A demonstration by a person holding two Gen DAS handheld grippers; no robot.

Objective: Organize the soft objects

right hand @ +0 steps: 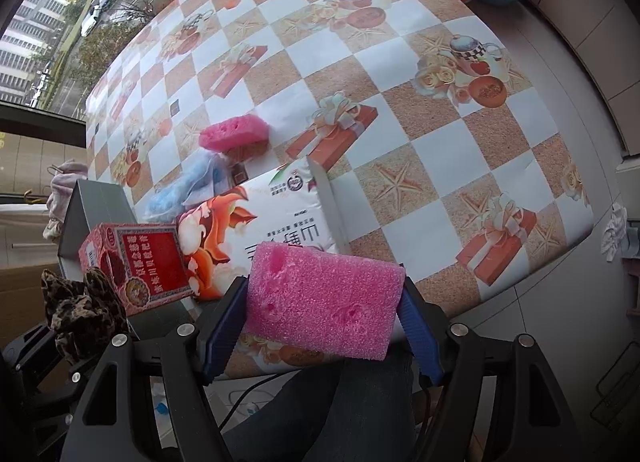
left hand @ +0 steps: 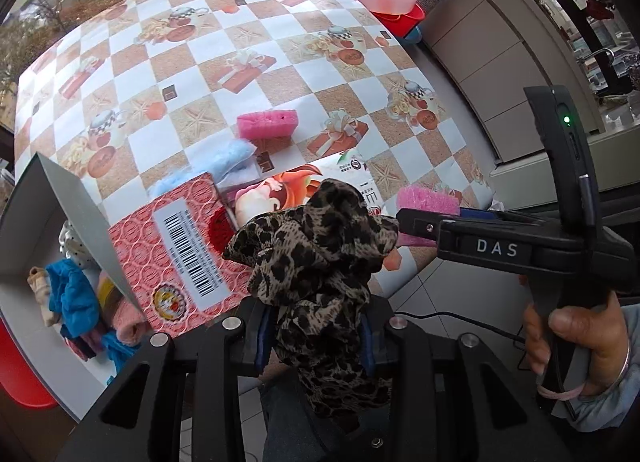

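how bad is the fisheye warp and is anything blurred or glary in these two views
Left wrist view: the checked tablecloth bows strongly toward dark corners; the leopard-print cloth in the left gripper looks sharp; light is soft daylight, no harsh glare. Right wrist view: same bulge; the pink foam block in the right gripper is crisp, and shadows are faint.

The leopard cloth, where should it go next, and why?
Probably over to the open box on the left and in. The left hand-held gripper is shut on the leopard cloth, and the box already holds other soft cloths like a blue cloth.
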